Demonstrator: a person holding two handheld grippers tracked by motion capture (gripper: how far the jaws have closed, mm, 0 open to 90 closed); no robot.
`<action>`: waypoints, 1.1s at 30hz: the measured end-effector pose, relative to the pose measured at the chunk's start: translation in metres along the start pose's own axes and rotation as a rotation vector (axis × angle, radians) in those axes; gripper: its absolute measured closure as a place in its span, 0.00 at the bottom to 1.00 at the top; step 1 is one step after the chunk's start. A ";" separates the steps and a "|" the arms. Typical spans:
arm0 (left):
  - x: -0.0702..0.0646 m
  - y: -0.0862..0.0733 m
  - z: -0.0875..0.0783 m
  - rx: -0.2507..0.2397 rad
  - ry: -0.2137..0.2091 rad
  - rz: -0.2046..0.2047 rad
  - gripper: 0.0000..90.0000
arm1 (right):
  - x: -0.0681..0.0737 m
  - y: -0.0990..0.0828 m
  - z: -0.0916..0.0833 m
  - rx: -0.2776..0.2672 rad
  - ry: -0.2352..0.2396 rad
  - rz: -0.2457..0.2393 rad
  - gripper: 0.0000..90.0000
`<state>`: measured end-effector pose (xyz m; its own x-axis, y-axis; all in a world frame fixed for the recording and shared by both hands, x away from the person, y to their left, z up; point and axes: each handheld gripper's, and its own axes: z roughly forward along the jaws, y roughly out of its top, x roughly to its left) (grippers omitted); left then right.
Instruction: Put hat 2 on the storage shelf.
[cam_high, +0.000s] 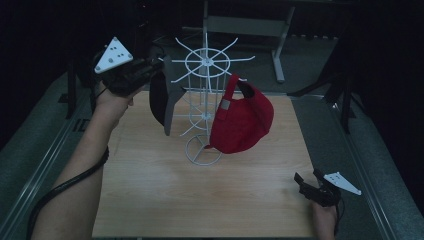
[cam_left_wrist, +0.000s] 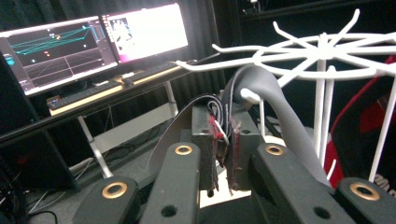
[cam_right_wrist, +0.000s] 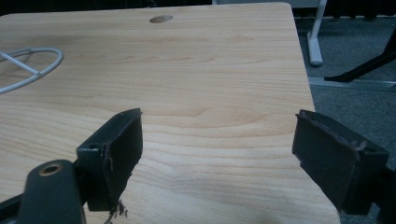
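Left gripper (cam_high: 152, 67) is raised beside the top ring of the white wire rack (cam_high: 205, 100), its jaws pinched on the back band of a grey-and-black cap (cam_high: 165, 100); in the left gripper view the cap's (cam_left_wrist: 275, 112) fabric is squeezed between the pads while part of it loops over one rack (cam_left_wrist: 322, 51) prong. That cap hangs on the rack's left side, clear of the wooden table (cam_high: 165, 195). A red cap (cam_high: 242, 120) hangs from a prong on the rack's right side. The rack's round base sits near the middle of the table. Right gripper (cam_high: 306, 184) rests low at the table's near right corner, well apart from the rack, jaws spread wide over bare wood (cam_right_wrist: 187, 84). Behind the rack, monitors (cam_left_wrist: 93, 42) glow on a desk.
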<state>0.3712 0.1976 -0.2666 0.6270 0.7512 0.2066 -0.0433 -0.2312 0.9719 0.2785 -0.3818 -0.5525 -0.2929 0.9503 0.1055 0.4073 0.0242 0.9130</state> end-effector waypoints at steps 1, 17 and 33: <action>0.000 -0.001 -0.001 -0.006 -0.004 -0.005 0.94 | 0.000 0.000 0.000 0.000 0.001 0.000 0.18; 0.003 -0.017 -0.037 -0.062 0.013 -0.089 0.66 | 0.001 0.000 0.000 0.003 -0.002 -0.005 0.18; 0.001 -0.073 -0.064 -0.008 0.008 -0.135 0.65 | 0.001 0.000 0.001 0.005 -0.004 -0.010 0.18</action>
<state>0.3253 0.2551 -0.3303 0.6216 0.7798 0.0746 0.0351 -0.1228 0.9918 0.2786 -0.3805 -0.5525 -0.2937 0.9512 0.0943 0.4085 0.0357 0.9121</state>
